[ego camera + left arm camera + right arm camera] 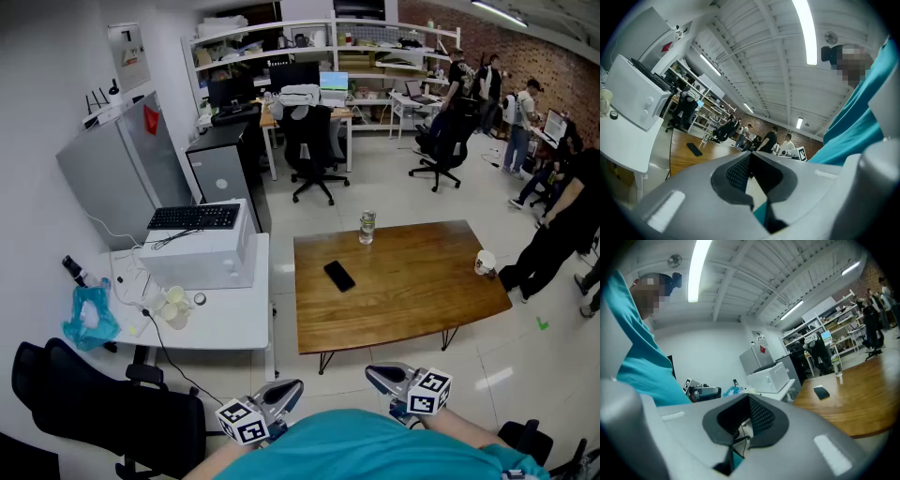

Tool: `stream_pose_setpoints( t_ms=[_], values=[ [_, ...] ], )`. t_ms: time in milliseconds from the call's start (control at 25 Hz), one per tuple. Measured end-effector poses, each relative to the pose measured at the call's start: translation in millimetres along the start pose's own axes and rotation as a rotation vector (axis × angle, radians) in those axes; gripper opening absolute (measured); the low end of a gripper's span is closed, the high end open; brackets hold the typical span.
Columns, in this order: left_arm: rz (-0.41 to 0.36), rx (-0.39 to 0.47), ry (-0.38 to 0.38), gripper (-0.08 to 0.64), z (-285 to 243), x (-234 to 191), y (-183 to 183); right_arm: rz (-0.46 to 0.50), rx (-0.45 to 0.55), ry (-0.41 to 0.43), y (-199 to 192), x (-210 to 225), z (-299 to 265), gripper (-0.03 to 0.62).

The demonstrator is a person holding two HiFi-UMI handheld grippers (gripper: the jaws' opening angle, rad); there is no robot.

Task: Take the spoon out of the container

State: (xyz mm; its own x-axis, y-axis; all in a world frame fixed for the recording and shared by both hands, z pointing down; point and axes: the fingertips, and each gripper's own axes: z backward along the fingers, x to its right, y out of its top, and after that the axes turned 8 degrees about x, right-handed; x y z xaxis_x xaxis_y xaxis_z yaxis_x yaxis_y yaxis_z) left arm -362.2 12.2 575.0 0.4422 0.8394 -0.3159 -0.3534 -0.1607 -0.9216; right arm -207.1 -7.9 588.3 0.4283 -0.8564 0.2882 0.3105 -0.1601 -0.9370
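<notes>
The left gripper (286, 389) has its jaws pressed together on nothing, and the right gripper (380, 377) likewise, tips meeting and empty; both sit low against the person's teal shirt (375, 452), pointing level; just ahead stands the wooden table (412, 305), a black phone (339, 276) lying left of its middle; the glass container (367, 227) stands at the far edge, well apart from both grippers; a spoon inside it is too small to make out; a paper cup (485, 262) sits at the table's right edge.
</notes>
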Motion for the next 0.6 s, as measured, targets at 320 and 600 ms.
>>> stream_pose_setpoints(
  t_ms=[320,600],
  values=[
    [0.025,-0.012,-0.023,0.0,-43.1,16.8,-12.4,0.015,0.025,-0.024,16.4,18.3,38.0,0.002],
    [0.03,-0.03,-0.07,0.0,-118.0,64.4,-42.2,0.028,0.039,-0.067,45.2,43.8,122.3,0.002]
  ],
)
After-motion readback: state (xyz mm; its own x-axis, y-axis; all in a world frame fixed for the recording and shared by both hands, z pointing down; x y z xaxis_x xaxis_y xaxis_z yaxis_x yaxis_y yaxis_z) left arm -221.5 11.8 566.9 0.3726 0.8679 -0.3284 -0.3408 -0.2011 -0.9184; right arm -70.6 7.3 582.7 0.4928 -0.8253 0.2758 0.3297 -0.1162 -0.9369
